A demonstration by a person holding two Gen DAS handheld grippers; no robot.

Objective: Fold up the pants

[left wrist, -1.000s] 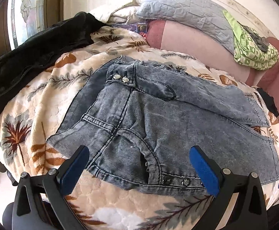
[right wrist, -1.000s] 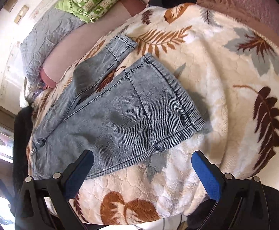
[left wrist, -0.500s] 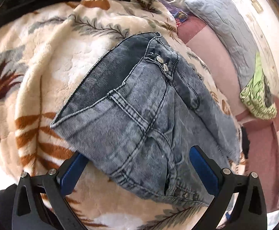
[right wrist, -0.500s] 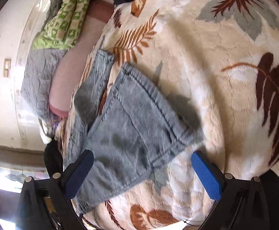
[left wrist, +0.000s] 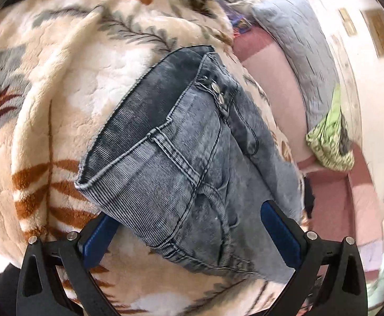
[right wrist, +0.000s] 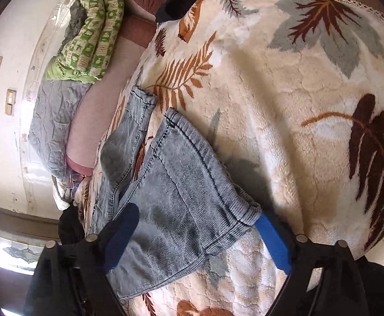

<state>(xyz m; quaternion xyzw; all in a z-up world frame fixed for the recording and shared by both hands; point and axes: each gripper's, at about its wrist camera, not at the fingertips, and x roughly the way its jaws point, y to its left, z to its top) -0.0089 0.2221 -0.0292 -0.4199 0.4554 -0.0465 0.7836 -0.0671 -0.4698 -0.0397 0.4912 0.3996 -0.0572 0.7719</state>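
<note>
Grey-blue denim pants (left wrist: 181, 163) lie on a cream leaf-print blanket (left wrist: 60, 84). The left wrist view shows the waistband end with metal buttons. My left gripper (left wrist: 189, 234) is open, its blue pads either side of the waistband corner, the left pad partly under the fabric edge. The right wrist view shows the leg end of the pants (right wrist: 176, 200) with two hems. My right gripper (right wrist: 194, 239) is open and straddles the near leg hem, its right pad at the hem corner.
A grey quilted pillow (left wrist: 305, 52) and a green patterned cloth (left wrist: 331, 142) lie on the pink sofa back (left wrist: 271, 84). They also show in the right wrist view, the pillow (right wrist: 55, 121) and the cloth (right wrist: 92, 34). A black garment (right wrist: 181, 2) lies at the blanket's far edge.
Both grippers have rolled and moved in closer to the pants. The left now straddles the waistband corner and the right straddles the leg hem. Both stay open.
</note>
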